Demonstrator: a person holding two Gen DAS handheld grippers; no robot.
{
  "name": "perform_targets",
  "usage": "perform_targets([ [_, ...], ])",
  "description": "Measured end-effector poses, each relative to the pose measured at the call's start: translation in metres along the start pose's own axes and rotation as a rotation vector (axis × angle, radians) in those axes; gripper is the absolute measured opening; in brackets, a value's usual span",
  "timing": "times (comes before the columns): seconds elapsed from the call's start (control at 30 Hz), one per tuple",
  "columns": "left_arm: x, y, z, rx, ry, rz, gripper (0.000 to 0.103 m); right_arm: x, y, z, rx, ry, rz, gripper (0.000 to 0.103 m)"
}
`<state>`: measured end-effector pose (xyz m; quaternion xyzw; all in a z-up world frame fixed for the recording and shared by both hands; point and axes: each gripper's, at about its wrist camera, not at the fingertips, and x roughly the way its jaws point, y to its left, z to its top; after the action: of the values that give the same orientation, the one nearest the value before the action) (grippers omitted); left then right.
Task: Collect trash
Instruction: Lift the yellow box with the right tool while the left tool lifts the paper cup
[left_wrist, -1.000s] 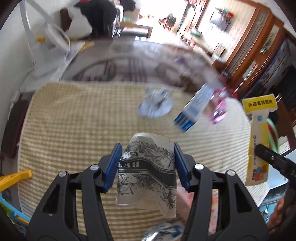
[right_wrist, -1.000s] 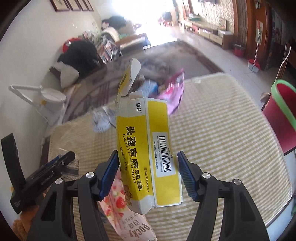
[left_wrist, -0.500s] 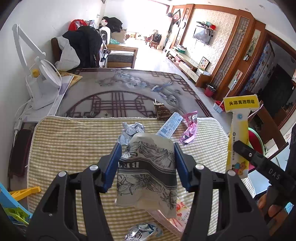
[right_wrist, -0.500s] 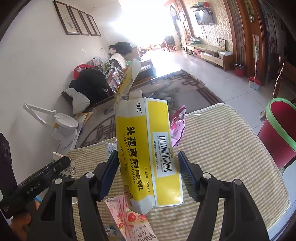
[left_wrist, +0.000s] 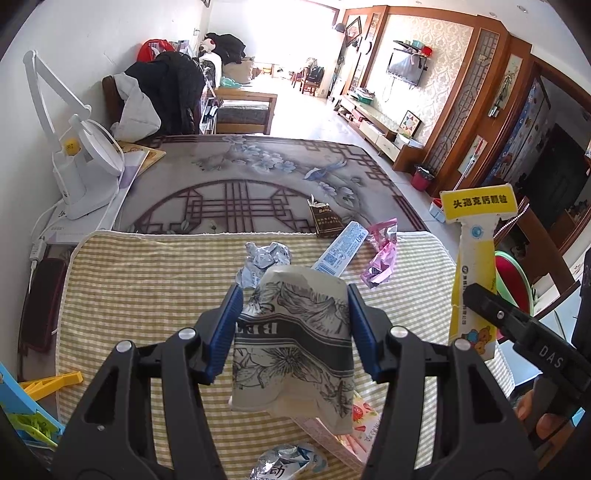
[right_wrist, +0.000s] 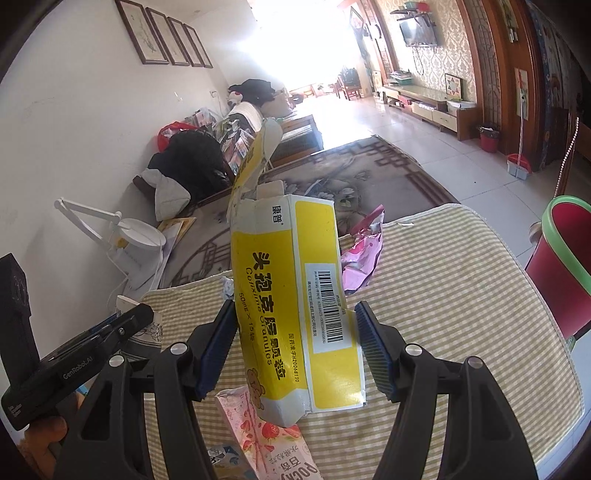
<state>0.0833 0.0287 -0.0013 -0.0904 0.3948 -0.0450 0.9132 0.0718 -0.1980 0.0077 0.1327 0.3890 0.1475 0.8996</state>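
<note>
My left gripper (left_wrist: 293, 326) is shut on a crushed paper cup (left_wrist: 295, 343) printed with grey flowers, held above the checked tablecloth (left_wrist: 147, 295). My right gripper (right_wrist: 295, 339) is shut on a yellow and white medicine box (right_wrist: 295, 302) with its top flap open; the same box (left_wrist: 474, 266) shows at the right of the left wrist view. On the cloth lie a crumpled foil wrapper (left_wrist: 264, 260), a blue and white tube box (left_wrist: 341, 249), a pink wrapper (left_wrist: 382, 254) and a pink Pocky box (right_wrist: 273, 439).
A red bin with a green rim (right_wrist: 565, 269) stands off the table's right edge. A brown cigarette pack (left_wrist: 325, 221) lies at the cloth's far edge. A white desk lamp (left_wrist: 79, 158) stands at the back left. Yellow and blue plastic pieces (left_wrist: 33, 391) sit at the near left.
Both grippers rose with their loads and tilted up, so more of the room beyond the table shows. The grips are unchanged.
</note>
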Motion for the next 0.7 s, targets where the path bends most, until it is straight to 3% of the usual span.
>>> perform_targets([
  [0.7,0.0041,-0.0008,-0.0014,0.008,0.010,0.017,0.054,0.0041,0.0048,0.0008,-0.022,0.012,0.016,0.063],
])
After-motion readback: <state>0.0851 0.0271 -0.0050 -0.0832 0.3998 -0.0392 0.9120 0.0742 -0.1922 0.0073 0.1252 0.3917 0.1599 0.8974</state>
